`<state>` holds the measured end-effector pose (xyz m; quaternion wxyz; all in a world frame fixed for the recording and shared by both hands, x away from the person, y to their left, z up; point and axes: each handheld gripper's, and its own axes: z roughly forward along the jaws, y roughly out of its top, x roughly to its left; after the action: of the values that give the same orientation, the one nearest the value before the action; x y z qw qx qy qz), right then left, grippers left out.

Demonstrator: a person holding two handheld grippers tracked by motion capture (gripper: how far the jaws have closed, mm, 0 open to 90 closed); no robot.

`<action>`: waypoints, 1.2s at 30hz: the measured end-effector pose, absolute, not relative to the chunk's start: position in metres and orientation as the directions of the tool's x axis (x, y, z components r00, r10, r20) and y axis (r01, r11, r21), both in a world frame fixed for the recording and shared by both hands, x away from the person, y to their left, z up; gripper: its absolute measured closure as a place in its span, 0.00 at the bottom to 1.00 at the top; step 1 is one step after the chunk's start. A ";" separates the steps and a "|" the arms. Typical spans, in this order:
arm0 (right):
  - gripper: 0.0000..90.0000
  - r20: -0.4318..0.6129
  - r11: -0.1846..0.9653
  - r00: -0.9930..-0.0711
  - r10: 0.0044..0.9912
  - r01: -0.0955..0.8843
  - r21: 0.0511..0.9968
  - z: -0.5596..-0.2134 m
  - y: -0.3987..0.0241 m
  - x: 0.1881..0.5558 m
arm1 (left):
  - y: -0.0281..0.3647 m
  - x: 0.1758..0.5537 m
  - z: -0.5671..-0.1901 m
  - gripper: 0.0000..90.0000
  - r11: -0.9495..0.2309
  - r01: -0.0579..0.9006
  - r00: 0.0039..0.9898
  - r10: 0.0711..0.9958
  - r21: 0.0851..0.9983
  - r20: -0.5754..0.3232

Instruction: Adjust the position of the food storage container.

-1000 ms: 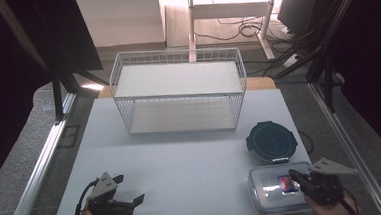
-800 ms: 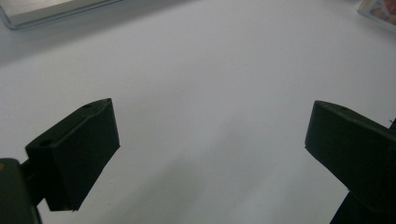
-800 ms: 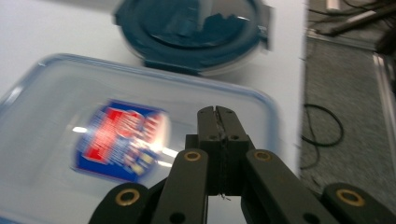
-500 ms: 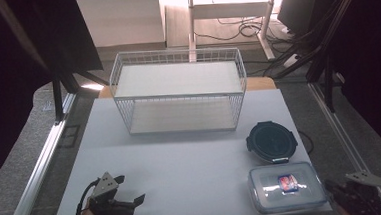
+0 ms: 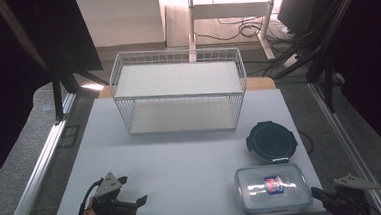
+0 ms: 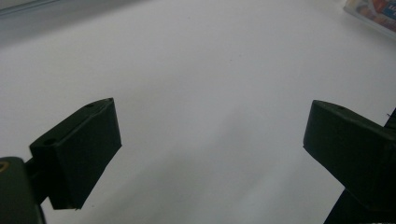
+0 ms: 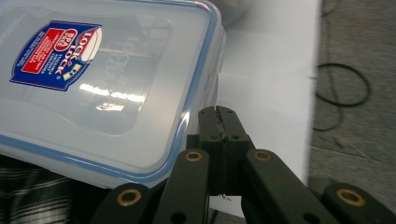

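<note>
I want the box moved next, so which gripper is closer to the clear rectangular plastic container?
Right. The right gripper sits just off the clear rectangular plastic container's near-right corner; the left gripper is far across the table.

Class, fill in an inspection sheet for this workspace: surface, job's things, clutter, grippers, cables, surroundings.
Surface: white table, flat, bare in the middle.
Job's things: clear rectangular container with blue-rimmed lid on, at the near right; round black lid beyond it.
Clutter: white wire basket at the far side.
Grippers: left gripper jaws open over bare table; right gripper jaws shut, empty, beside the container's corner.
Cables: black cable on the floor.
Surroundings: grey floor, metal rails.
</note>
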<state>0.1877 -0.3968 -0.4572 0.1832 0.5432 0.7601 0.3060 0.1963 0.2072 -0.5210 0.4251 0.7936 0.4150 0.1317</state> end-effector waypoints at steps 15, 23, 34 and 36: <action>0.99 0.135 0.329 -0.534 0.835 0.681 0.654 -0.466 -0.318 0.203 | 0.156 0.191 -0.512 0.66 -0.349 0.540 0.729 0.650 0.766 -0.217; 0.99 0.169 0.370 -0.611 0.773 0.651 0.663 -0.471 -0.277 0.213 | 0.132 0.194 -0.516 0.89 -0.410 0.530 0.776 0.588 0.742 -0.229; 0.99 0.191 0.373 -0.651 0.734 0.622 0.688 -0.471 -0.240 0.231 | 0.138 0.197 -0.518 0.91 -0.386 0.572 0.735 0.632 0.724 -0.245; 0.99 0.189 0.380 -0.653 0.734 0.624 0.682 -0.470 -0.239 0.232 | 0.138 0.197 -0.519 0.90 -0.384 0.574 0.734 0.633 0.723 -0.247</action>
<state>0.2319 -0.2388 -0.4700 0.0725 0.4102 0.8276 0.3763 0.1969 0.1381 -0.5185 0.4198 0.8310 0.3632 0.0348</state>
